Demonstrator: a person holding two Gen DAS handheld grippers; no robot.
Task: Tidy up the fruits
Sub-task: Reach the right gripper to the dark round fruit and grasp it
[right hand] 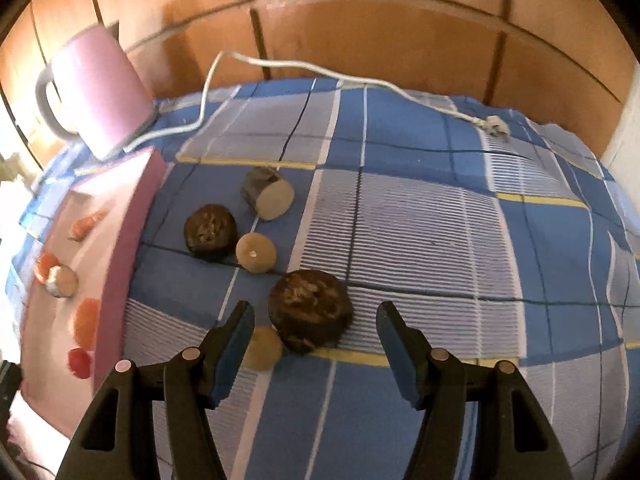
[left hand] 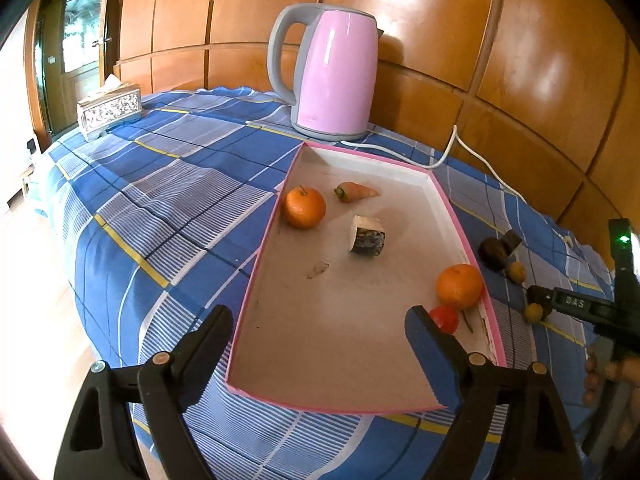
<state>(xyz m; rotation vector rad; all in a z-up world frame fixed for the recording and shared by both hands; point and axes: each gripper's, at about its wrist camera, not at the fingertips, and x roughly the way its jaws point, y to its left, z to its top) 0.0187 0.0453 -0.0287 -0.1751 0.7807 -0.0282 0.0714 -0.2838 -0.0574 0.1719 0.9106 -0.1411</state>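
The collecting step is in hand: the right gripper [right hand: 316, 330], wide open and empty, is held over the nearest dark round fruit [right hand: 310, 310] on the blue checked surface [right hand: 440, 220], beside the pink tray [left hand: 472, 240]. A descent and closure around that fruit is judged to be called for next, while the left gripper [left hand: 320, 328], likewise wide open and empty, is held over the tray's near end.

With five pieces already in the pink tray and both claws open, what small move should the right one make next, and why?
Probably ease the right claw forward and down so its open jaws straddle the nearest dark round piece, then close. That piece lies on the cloth between the fingertips, outside the pink tray, and nothing is gripped. The small yellow fruit beside the left finger may get nudged.
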